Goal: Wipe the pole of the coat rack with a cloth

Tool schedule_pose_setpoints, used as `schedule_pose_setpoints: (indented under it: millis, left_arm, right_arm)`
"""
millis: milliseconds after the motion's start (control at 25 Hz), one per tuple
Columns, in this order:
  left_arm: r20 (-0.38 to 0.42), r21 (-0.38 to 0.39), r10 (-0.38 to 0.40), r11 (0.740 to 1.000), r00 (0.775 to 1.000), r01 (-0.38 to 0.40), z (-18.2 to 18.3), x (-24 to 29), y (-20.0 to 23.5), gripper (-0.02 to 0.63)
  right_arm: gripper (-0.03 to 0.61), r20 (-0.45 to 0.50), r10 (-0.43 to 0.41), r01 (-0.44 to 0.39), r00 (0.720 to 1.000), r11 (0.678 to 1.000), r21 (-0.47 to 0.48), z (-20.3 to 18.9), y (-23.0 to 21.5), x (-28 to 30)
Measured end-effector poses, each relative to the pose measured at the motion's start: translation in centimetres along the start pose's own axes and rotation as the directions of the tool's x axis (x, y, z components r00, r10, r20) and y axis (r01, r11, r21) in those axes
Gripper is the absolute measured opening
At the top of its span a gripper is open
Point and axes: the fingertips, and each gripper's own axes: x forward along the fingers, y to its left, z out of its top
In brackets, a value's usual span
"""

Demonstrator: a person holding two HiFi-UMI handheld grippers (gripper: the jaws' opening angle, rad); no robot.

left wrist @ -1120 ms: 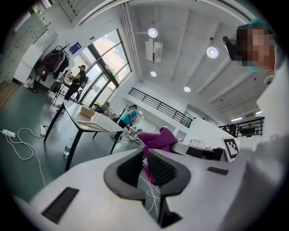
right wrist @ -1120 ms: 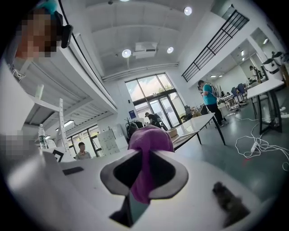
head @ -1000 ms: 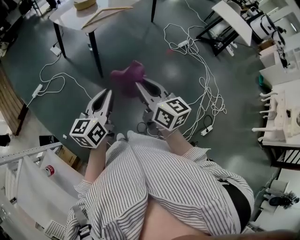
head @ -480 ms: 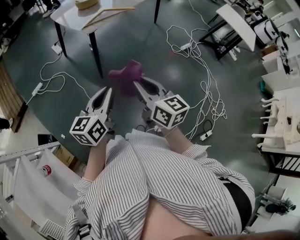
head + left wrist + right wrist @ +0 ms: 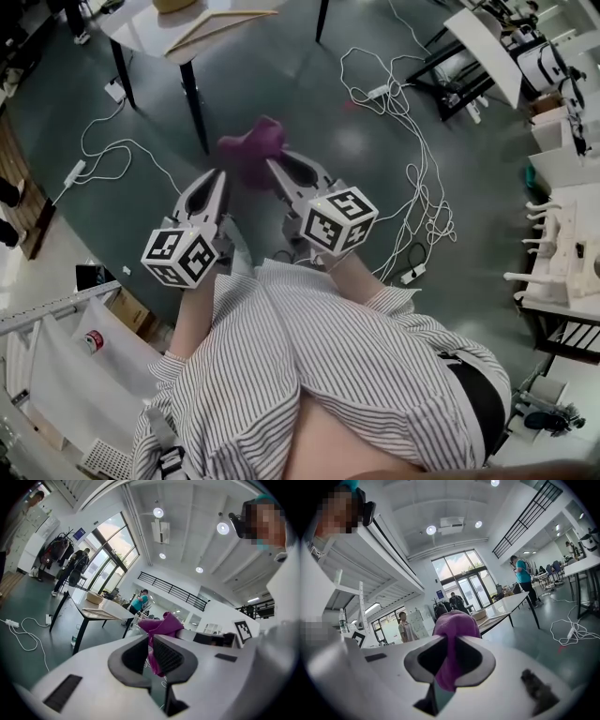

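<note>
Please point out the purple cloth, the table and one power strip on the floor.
purple cloth [image 5: 251,148], head view, middle of the bunch.
table [image 5: 141,33], head view, bare top near its corner.
power strip [image 5: 75,172], head view, its white body.

Table [image 5: 141,42]: far side cut off by the top edge of the head view. Cloth [image 5: 251,150]: near end hidden inside the jaws of the right gripper [image 5: 284,166]. Striped shirt [image 5: 309,366] hides the wearer's legs. Coat rack [image 5: 57,550]: distant, pole lost under dark coats. People [image 5: 75,571] at the windows: too small for detail.
</note>
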Motion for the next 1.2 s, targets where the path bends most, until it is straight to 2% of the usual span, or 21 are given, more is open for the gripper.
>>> schedule_pose_setpoints:
  millis: [280, 560, 840, 1200]
  left_arm:
    - [-0.02, 0.0, -0.002, 1.0, 1.0, 0.002, 2.5, 4.0, 5.8, 0.038]
    - [-0.031, 0.023, -0.033, 0.999, 0.999, 0.034, 9.5, 9.8, 13.5, 0.038]
    - [-0.03, 0.055, -0.046, 0.997, 0.998, 0.048, 15.5, 14.5, 20.9, 0.037]
    - [-0.086, 0.016, -0.047, 0.999, 0.995, 0.049, 16.0, 18.7, 26.7, 0.031]
  right_arm:
    - [0.055, -0.01, -0.014, 0.014, 1.0, 1.0, 0.02, 0.6, -2.5, 6.9]
    - [0.055, 0.015, -0.029, 0.029, 0.999, 1.0, -0.003, 5.1, -4.4, 17.8]
    - [0.055, 0.032, -0.045, 0.044, 0.998, 0.999, 0.02, 8.2, -6.4, 27.6]
    - [0.055, -0.003, -0.088, 0.088, 0.996, 0.995, 0.043, 7.9, -9.8, 33.6]
